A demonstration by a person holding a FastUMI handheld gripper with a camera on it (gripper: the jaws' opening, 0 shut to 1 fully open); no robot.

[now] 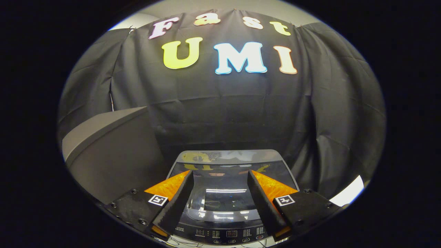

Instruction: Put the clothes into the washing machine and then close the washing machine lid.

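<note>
A small top-loading washing machine (225, 162) stands just ahead of and below my fingers. Its dark glossy lid (224, 198) lies flat and shut, with the booth lights mirrored in it. A control panel (227, 234) with buttons and a small display runs along its near edge, between my fingers. My gripper (219, 176) hovers above the lid, open, with a wide gap and nothing held between the fingers. I see no clothes on or around the machine.
A grey block or cabinet (113, 151) rises to the left of the machine, taller than it. Black cloth (224, 113) hangs close behind and to the right. A pale patch of floor (349, 191) shows at the right.
</note>
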